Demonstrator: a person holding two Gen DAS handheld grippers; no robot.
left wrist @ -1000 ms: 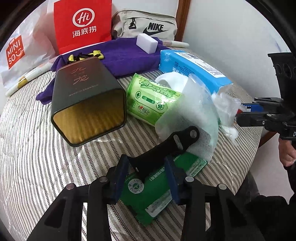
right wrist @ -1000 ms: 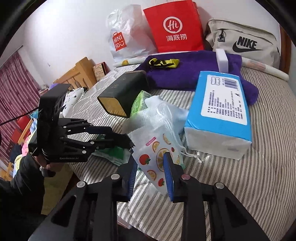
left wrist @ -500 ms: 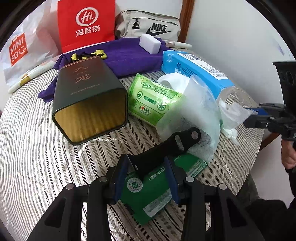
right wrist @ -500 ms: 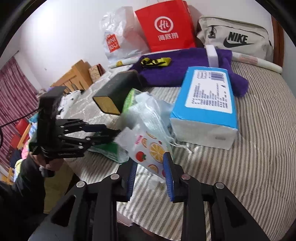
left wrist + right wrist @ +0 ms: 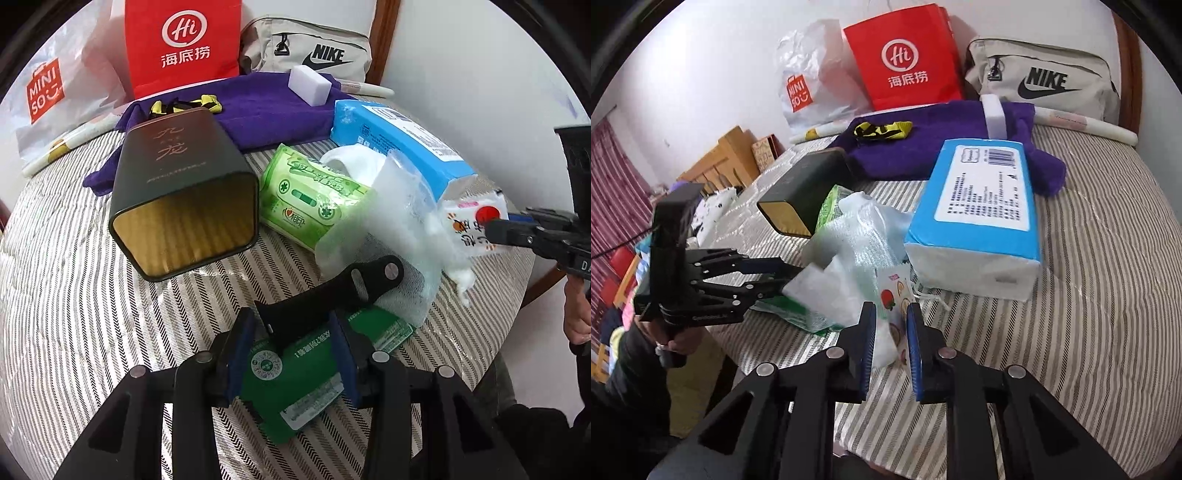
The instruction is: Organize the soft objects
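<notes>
**Right wrist view: jaws closing on the fruit-print packet**

Right wrist view shows the fruit-print packet [image 5: 892,295] standing between the blue pads of the right gripper [image 5: 891,341], at the near edge of the striped bedcover [image 5: 1089,295]. The jaws are closing on it, with the packet in the gap; whether the pads press it yet cannot be told for sure, though from the left wrist view the tip of that gripper [image 5: 496,229] looks to have the packet [image 5: 476,221] pinched and lifted a little off the heap.

Just behind it lies a crumpled clear plastic bag [image 5: 857,236], then the blue tissue pack [image 5: 982,206], the light green wipes pack [image 5: 310,195] and the dark tin [image 5: 184,199] lying on its side with its mouth open toward the cameras. Further back sit a purple towel [image 5: 923,147] and a white sponge block [image 5: 310,84].

The left gripper [image 5: 291,354] is clamped across a dark green packet [image 5: 295,373], with a black strap [image 5: 332,295] running over it.

The step in hand seems to be picking the packet out of the pile. Next, I judge, comes a firm close, then a clean lift clear of the plastic bag, which could drag along, and a carry to wherever soft things are gathered, perhaps the tin.
</notes>
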